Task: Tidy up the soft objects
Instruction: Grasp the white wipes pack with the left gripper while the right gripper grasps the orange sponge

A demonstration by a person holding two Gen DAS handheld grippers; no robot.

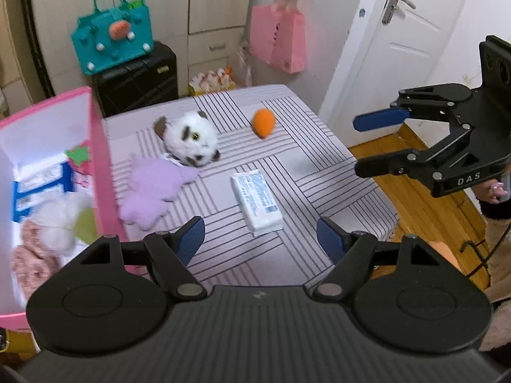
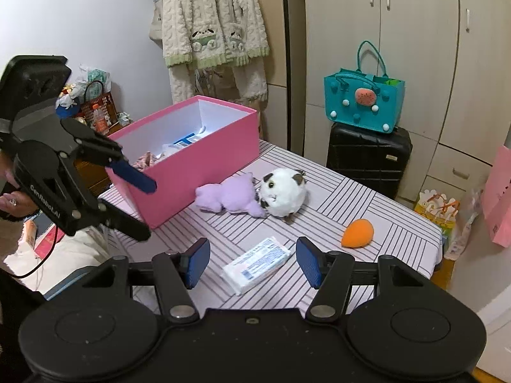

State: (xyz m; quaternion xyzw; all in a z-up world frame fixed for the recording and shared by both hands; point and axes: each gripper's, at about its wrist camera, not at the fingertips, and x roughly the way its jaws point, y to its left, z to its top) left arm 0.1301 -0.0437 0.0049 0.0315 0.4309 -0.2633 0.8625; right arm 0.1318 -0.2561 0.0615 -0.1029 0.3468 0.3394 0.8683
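On the striped table lie a white round plush, a purple plush touching it, an orange sponge and a white tissue pack. The pink box at the left holds soft items. My left gripper is open and empty, above the table's near edge. My right gripper hovers open at the right. In the right wrist view my right gripper is open above the tissue pack, with the plushes, sponge, box and left gripper beyond.
A teal bag sits on a black suitcase behind the table. A pink bag hangs by the white door. Wooden floor lies right of the table. A cardigan hangs on the wall.
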